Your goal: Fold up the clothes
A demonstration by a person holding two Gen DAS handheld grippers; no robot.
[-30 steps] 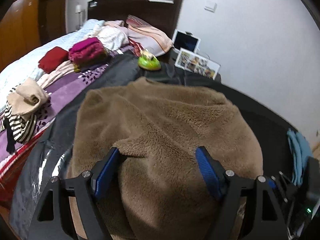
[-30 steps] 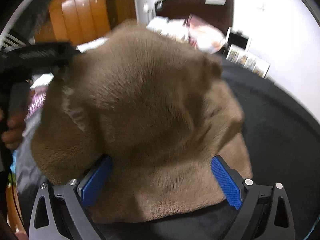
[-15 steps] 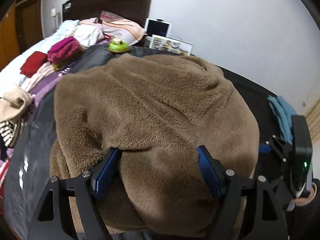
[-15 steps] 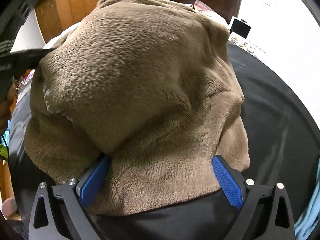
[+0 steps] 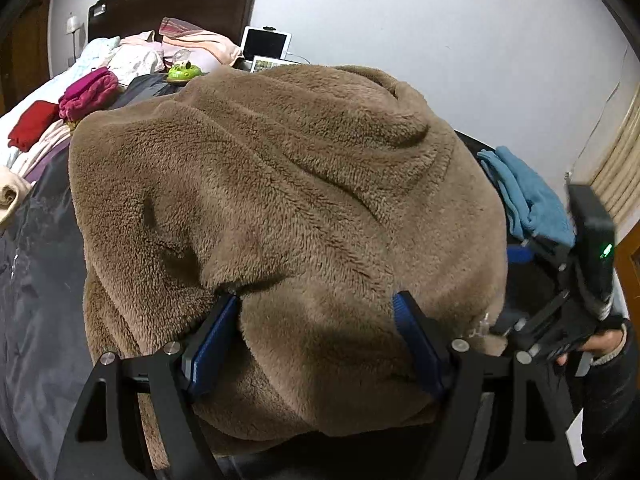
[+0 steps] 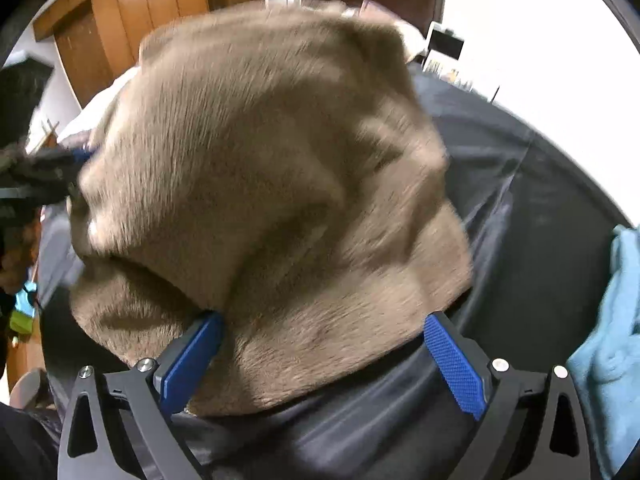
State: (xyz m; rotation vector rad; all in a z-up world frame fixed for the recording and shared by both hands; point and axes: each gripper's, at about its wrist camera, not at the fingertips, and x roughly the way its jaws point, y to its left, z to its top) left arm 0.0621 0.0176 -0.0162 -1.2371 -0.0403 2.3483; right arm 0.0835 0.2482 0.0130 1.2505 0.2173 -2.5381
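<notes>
Centrally in both wrist views, a brown fleece garment (image 5: 280, 216) billows over the dark bed cover (image 5: 36, 280). The left gripper (image 5: 316, 336) points forward from the bottom of its frame, its blue pads wide apart with fleece bunched between them; whether they squeeze it I cannot tell. The right gripper (image 6: 320, 356) stands likewise spread, fabric touching its left pad. At the left view's lower right, a hand (image 5: 604, 344) holds the other tool's handle. A blue towel (image 5: 524, 196) lies at the right.

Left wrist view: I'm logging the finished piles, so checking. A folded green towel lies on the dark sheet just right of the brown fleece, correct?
Not quite. The folded towel is blue, not green; the left wrist view shows it on the dark sheet just right of the brown fleece.
</notes>
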